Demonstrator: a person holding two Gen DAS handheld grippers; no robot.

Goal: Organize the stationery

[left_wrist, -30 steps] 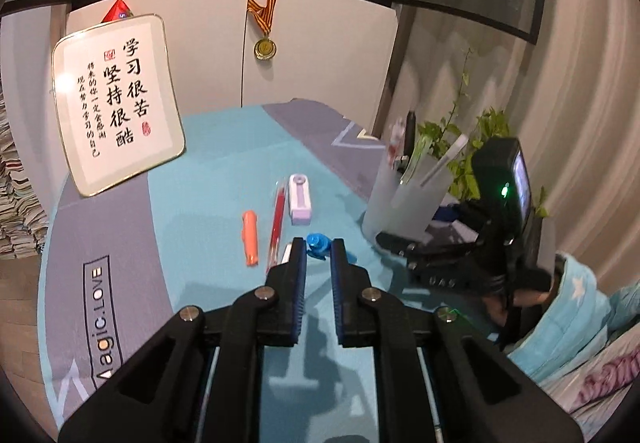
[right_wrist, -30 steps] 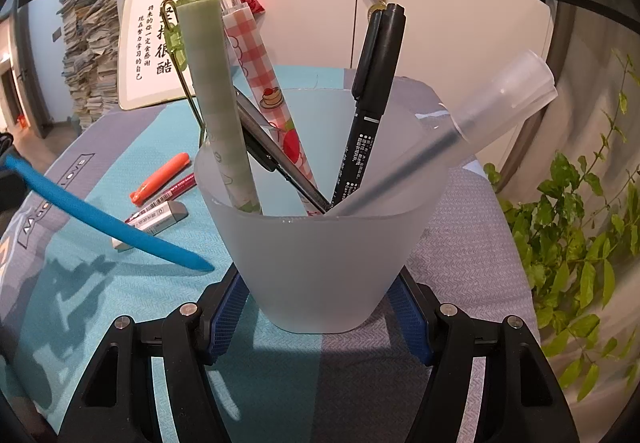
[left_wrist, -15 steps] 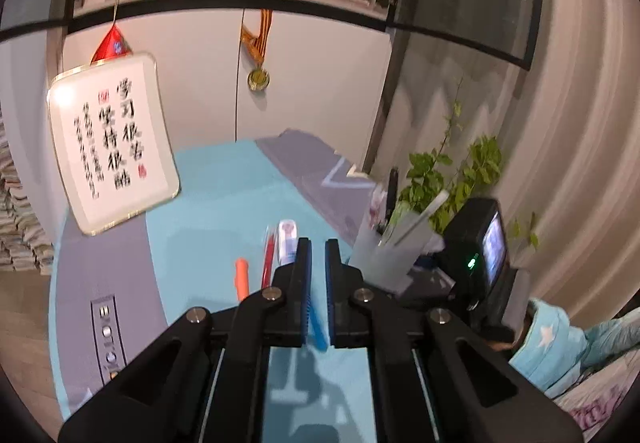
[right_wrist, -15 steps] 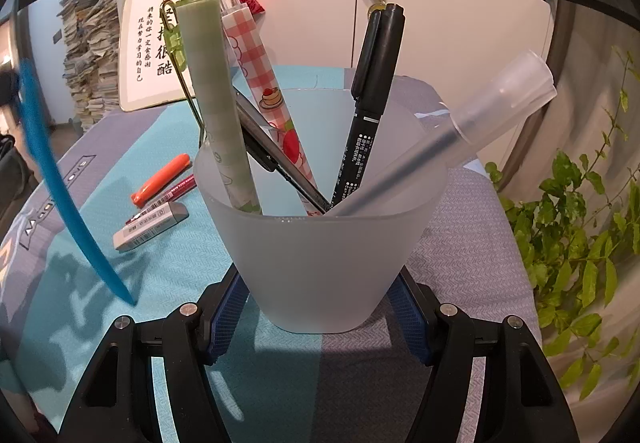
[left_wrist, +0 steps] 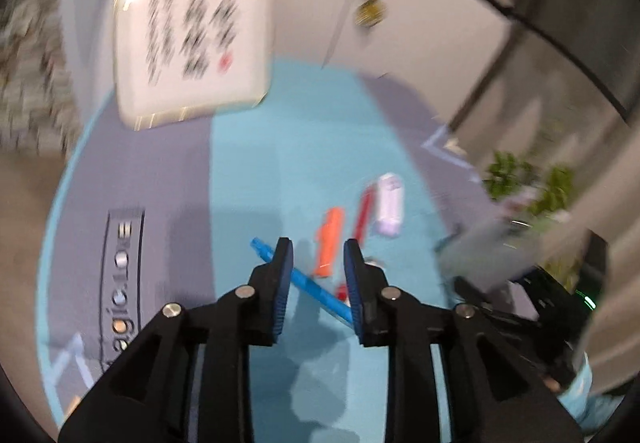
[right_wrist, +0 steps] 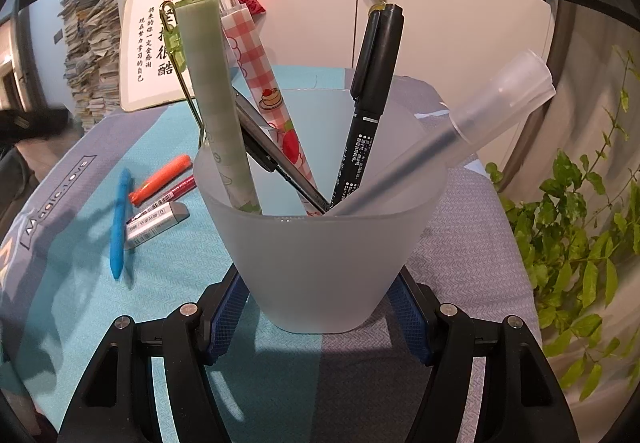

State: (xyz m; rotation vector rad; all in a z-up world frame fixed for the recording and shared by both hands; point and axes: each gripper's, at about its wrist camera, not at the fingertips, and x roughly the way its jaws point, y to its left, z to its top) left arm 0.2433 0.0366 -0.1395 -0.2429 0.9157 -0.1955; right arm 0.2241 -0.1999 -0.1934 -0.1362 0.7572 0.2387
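My right gripper (right_wrist: 318,319) is shut on a frosted cup (right_wrist: 332,263) standing on the cloth. It holds a green checked pen (right_wrist: 208,103), a red checked pen (right_wrist: 256,83), a black marker (right_wrist: 368,103) and a frosted pen (right_wrist: 460,135). My left gripper (left_wrist: 317,245) is blurred, its jaws opening. A blue pen (left_wrist: 316,293) shows across the gap, and in the right wrist view this blue pen (right_wrist: 118,223) lies flat on the cloth. Beside it are an orange marker (right_wrist: 160,179), a red pen (right_wrist: 180,187) and an eraser (right_wrist: 156,223).
A calligraphy board (right_wrist: 160,55) leans on the cupboard behind the table. A leafy plant (right_wrist: 580,223) stands to the right of the cup. Stacked papers (right_wrist: 88,55) rise at the far left. The tablecloth (right_wrist: 80,323) is teal and grey.
The blue pen left the left gripper's jaws and now lies on the cloth by the eraser. The left gripper swung leftward and opened. The right gripper and cup kept still.
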